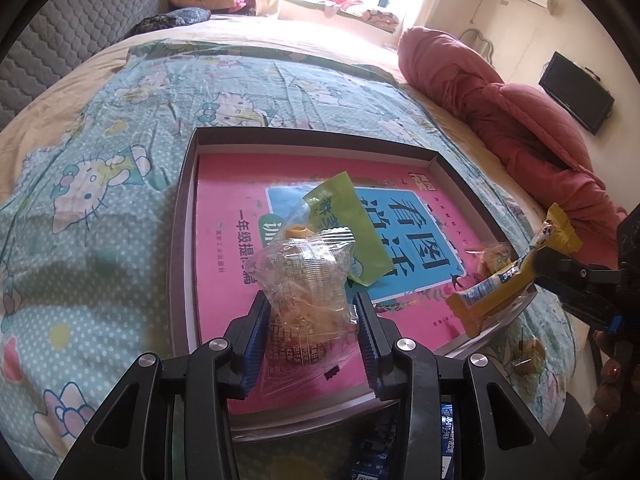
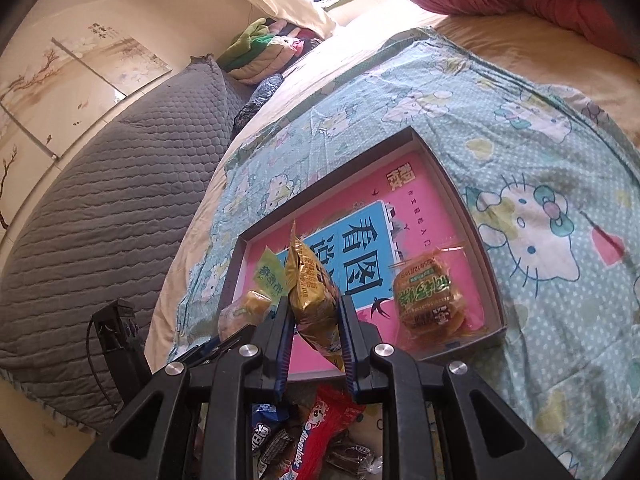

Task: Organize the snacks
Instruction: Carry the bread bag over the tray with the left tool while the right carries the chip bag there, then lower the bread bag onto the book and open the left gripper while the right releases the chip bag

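Two snacks clamped: clear pastry pack [image 1: 306, 280] in left gripper [image 1: 310, 312], gold packet [image 2: 314, 300] in right gripper [image 2: 314, 320].

Shallow grey cardboard tray [image 2: 476, 216] on cartoon-print turquoise sheet [image 2: 560, 240]; pink-and-blue book cover [image 2: 404, 220] flat inside. Clear-wrapped round brown cake [image 2: 430, 298] in tray's near right corner. Loose red and blue snack packets [image 2: 320, 432] before tray's near edge.

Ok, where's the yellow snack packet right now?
The yellow snack packet is clamped between the right gripper's fingers, held over the tray's near edge. In the right wrist view, a clear-wrapped pastry lies in the tray to its right.
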`<state>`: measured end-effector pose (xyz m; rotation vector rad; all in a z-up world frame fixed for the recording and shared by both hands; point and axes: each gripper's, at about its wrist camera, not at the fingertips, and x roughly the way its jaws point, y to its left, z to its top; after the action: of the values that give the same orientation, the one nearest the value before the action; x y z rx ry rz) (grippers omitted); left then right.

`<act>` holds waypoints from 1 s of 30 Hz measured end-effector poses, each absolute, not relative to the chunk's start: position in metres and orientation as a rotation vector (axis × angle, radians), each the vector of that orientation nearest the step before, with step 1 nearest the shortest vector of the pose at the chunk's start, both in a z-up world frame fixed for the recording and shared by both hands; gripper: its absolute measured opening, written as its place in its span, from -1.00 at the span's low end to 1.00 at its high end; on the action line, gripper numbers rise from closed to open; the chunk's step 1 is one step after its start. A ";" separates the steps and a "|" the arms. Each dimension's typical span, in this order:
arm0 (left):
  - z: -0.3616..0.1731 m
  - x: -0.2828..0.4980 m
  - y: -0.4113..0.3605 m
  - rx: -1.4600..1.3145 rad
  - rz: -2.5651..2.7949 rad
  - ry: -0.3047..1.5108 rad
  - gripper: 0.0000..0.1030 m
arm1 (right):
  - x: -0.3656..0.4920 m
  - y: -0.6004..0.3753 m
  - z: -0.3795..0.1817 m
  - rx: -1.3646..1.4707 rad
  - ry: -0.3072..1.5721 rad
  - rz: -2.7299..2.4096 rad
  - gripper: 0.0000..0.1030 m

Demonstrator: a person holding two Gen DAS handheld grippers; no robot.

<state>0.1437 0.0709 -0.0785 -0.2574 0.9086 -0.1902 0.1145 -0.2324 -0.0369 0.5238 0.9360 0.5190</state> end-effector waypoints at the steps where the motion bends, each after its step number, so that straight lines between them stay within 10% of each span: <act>1: -0.078 0.143 0.070 -0.255 -0.193 0.907 -0.17 | 0.115 -0.233 -0.040 0.527 0.946 0.509 -0.56; 30: -0.080 0.140 0.070 -0.250 -0.199 0.924 -0.17 | 0.120 -0.240 -0.044 0.307 0.971 0.333 -0.38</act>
<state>0.1402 0.0698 -0.0799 -0.2502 0.9238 -0.1992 0.1197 -0.2403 -0.0443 0.3071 0.9714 0.3325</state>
